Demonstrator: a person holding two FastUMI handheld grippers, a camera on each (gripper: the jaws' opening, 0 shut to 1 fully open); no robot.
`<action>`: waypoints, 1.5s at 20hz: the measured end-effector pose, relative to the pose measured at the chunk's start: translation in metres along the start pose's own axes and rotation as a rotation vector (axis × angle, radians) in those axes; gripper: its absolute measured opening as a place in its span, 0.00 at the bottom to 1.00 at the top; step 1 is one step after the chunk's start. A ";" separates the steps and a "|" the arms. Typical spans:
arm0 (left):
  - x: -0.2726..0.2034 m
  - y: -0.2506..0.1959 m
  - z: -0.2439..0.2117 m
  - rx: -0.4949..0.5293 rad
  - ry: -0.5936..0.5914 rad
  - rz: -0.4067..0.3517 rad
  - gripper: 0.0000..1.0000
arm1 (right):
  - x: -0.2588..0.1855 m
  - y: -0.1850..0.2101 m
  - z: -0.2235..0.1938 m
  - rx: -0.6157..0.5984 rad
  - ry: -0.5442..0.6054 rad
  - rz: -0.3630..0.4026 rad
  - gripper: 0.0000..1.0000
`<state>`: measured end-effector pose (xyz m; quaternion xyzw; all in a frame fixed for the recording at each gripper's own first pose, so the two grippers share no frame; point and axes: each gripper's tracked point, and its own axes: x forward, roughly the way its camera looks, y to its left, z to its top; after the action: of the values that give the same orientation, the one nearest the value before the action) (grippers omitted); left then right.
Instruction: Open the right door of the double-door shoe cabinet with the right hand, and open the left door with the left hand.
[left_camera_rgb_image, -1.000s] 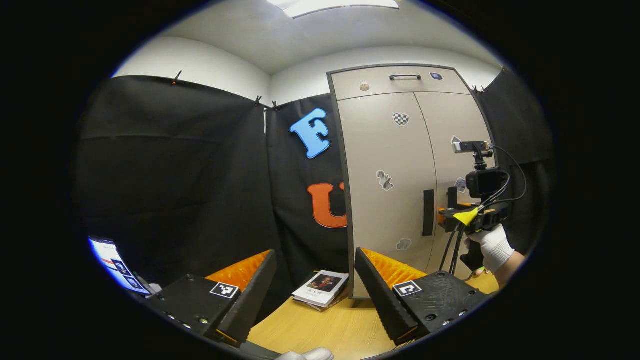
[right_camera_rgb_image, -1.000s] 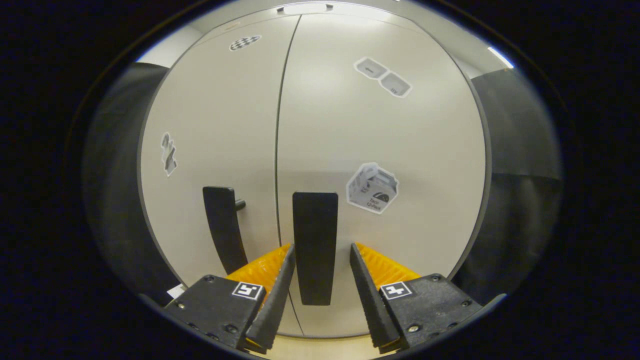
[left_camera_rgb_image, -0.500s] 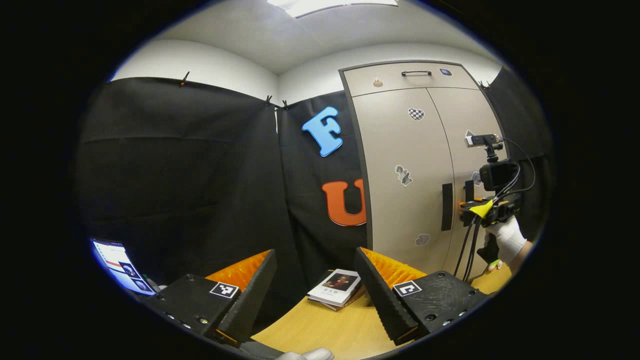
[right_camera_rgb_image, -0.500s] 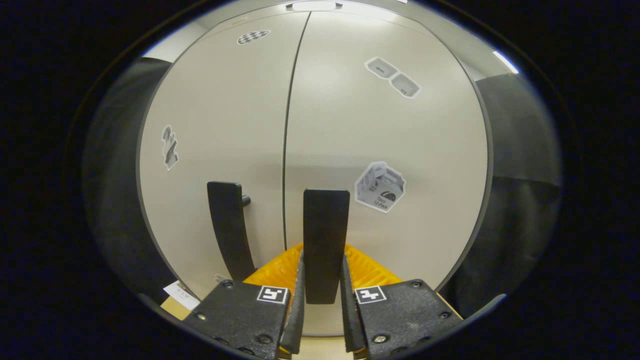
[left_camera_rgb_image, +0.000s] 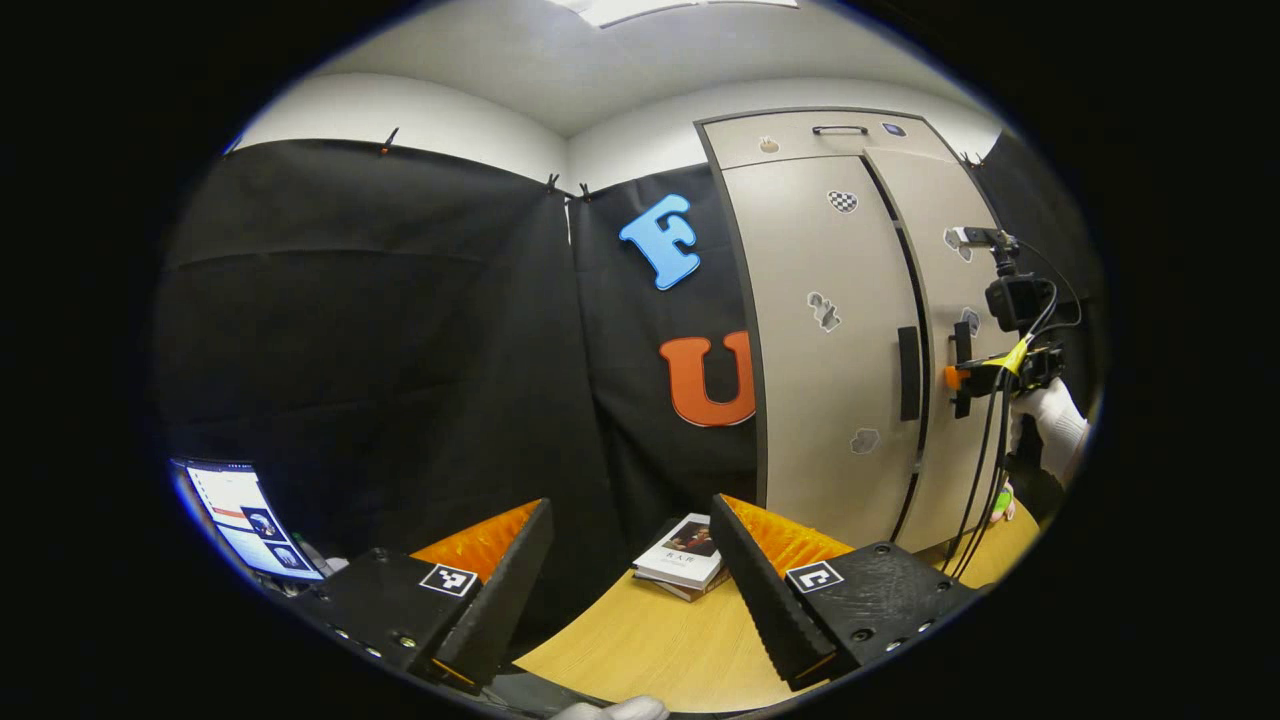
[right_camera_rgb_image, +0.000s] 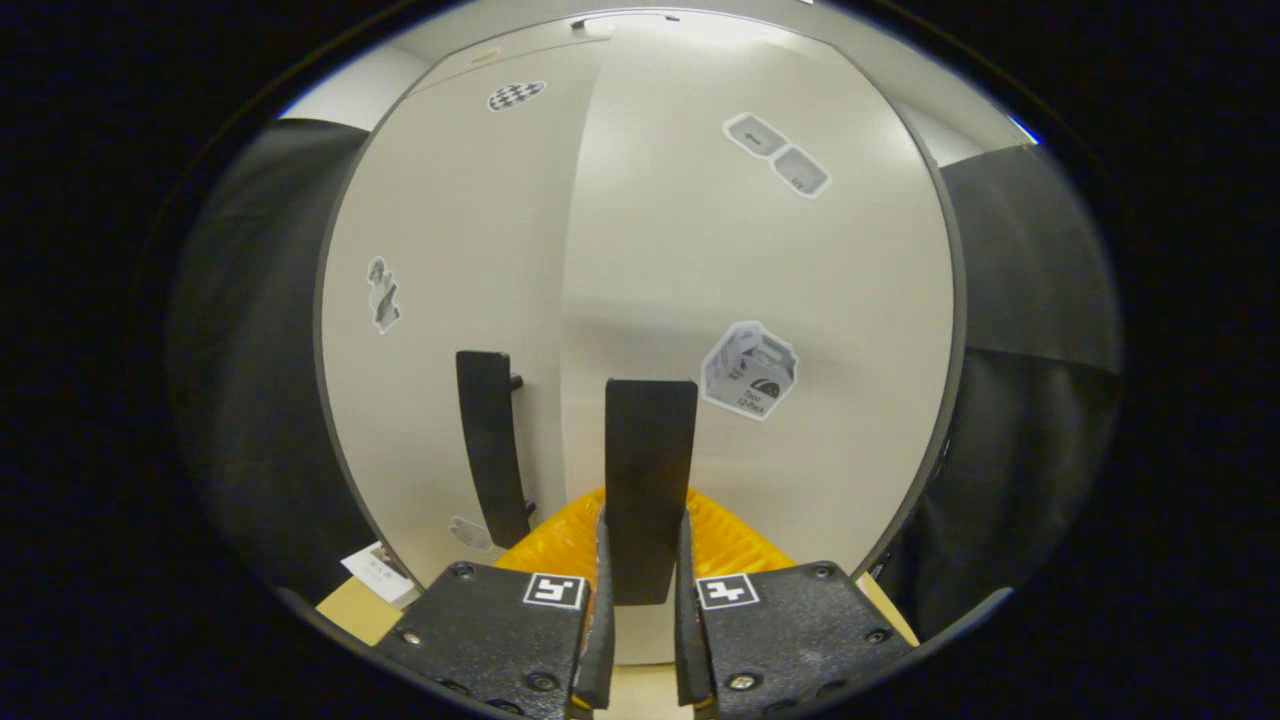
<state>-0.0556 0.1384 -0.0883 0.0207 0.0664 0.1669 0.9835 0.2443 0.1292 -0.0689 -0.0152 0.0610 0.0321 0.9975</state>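
right door cracked, left door waiting

the right door (right_camera_rgb_image: 760, 330) of the shoe cabinet (left_camera_rgb_image: 800, 135) stands a little ajar: in the left gripper view a dark gap runs down between it and the left door (left_camera_rgb_image: 825, 400), which sits flush and shut. the right claw (right_camera_rgb_image: 640, 600) is clenched on the right door's handle (right_camera_rgb_image: 648, 480), both fingers pressing its sides low on the bar. that grip makes sense, since the flat vertical bar gives the fingers two parallel faces to pinch, and a pull there swings the door about its far-right hinge edge. the same claw shows far right in the left gripper view, held by a gloved hand (left_camera_rgb_image: 1058, 432).

the left door's handle (right_camera_rgb_image: 492, 445) hangs just left of the seam, untouched. the left claw (left_camera_rgb_image: 625, 590) is released, fingers spread wide, and hovers well apart from the cabinet over the tabletop (left_camera_rgb_image: 660, 650), probably waiting its turn so the two arms do not crowd each other.

a book (left_camera_rgb_image: 680, 552) lies on the tabletop near the cabinet's foot, and a lit screen (left_camera_rgb_image: 245, 520) sits at the near left.
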 end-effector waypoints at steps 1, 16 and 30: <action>-0.002 0.002 -0.003 -0.002 0.005 -0.001 0.96 | -0.009 -0.004 0.000 0.010 0.002 -0.001 0.27; -0.025 0.000 0.009 -0.004 -0.008 -0.053 0.96 | -0.096 -0.060 -0.021 0.020 0.001 -0.049 0.22; -0.032 -0.069 0.034 -0.021 -0.036 -0.189 0.96 | -0.149 -0.163 -0.029 -0.008 -0.018 -0.134 0.07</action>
<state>-0.0584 0.0619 -0.0553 0.0068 0.0486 0.0738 0.9961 0.1041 -0.0437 -0.0746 -0.0228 0.0508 -0.0341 0.9979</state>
